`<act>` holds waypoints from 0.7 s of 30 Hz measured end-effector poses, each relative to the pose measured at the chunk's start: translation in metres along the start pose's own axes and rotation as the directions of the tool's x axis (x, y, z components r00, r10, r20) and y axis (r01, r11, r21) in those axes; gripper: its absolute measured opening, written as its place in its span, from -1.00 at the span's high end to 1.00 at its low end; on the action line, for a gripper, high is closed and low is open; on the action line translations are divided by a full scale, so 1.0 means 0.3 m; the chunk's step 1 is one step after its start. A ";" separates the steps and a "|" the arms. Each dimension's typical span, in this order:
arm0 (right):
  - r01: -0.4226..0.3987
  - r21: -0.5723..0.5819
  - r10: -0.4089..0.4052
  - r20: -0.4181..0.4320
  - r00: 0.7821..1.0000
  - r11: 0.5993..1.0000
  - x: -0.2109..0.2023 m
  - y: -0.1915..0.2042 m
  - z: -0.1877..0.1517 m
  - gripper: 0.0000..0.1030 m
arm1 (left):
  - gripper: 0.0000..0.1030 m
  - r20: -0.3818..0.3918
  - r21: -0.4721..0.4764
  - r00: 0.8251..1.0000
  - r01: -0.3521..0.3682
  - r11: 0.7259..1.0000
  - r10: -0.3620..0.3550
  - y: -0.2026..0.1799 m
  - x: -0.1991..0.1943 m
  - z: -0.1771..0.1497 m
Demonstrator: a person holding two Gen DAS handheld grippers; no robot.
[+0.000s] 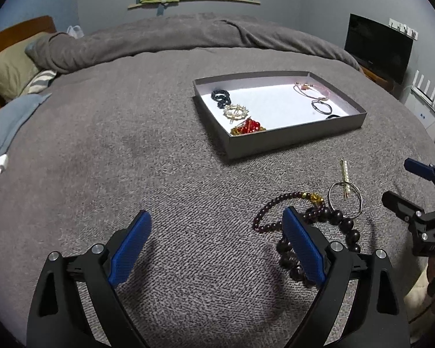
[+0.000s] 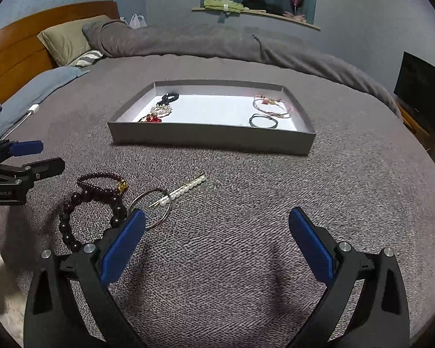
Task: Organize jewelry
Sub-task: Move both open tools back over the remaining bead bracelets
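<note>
grey tray, white pearl pin, grey blanket

- Tray lies ahead of the right gripper's fingers, on the blanket.
- Bead bracelets, ring and pearl pin lie just beyond the left finger.

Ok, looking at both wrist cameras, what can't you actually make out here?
- Large-bead bracelet: the left gripper finger covers part of its loop in the left wrist view.
- Silver ring: its near edge sits behind the right gripper finger in the right wrist view.
- Small dark item in the tray: the near wall cuts it off; unidentifiable.
</note>
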State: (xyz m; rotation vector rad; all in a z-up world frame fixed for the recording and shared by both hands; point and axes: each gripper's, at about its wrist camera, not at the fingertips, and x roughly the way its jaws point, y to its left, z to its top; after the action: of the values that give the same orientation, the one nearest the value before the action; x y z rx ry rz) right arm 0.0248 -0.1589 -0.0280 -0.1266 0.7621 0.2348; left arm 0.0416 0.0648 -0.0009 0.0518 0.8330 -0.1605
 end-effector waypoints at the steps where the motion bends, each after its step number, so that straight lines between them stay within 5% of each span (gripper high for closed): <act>1: -0.002 0.005 0.002 -0.001 1.000 1.000 0.002 -0.001 0.001 -0.89 | -0.77 0.000 0.002 1.000 0.000 1.000 0.000 -0.001 0.002 0.000; 10: -0.032 0.028 0.032 -0.002 0.999 0.999 0.005 -0.015 0.005 -0.89 | -0.66 -0.008 0.004 0.999 0.052 0.999 -0.052 -0.025 0.030 0.010; 12: -0.039 0.025 0.039 -0.001 0.999 0.999 0.003 -0.013 0.005 -0.87 | -0.30 -0.016 0.019 0.998 0.059 0.998 -0.059 -0.040 0.042 0.018; 16: -0.051 0.026 0.052 -0.004 0.999 0.998 0.001 -0.012 0.004 -0.70 | -0.09 -0.049 0.055 0.996 0.071 0.996 -0.068 -0.066 0.070 0.021; 21: -0.065 0.037 0.066 -0.015 0.998 0.997 0.009 -0.015 0.003 -0.47 | 0.42 -0.091 0.074 0.991 0.108 0.991 -0.101 -0.085 0.097 0.016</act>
State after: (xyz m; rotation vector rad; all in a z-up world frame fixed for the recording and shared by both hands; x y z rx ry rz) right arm 0.0286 -0.1627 -0.0291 -0.0688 0.7873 0.2824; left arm 0.0602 0.0355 -0.0190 0.0898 0.9166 -0.2921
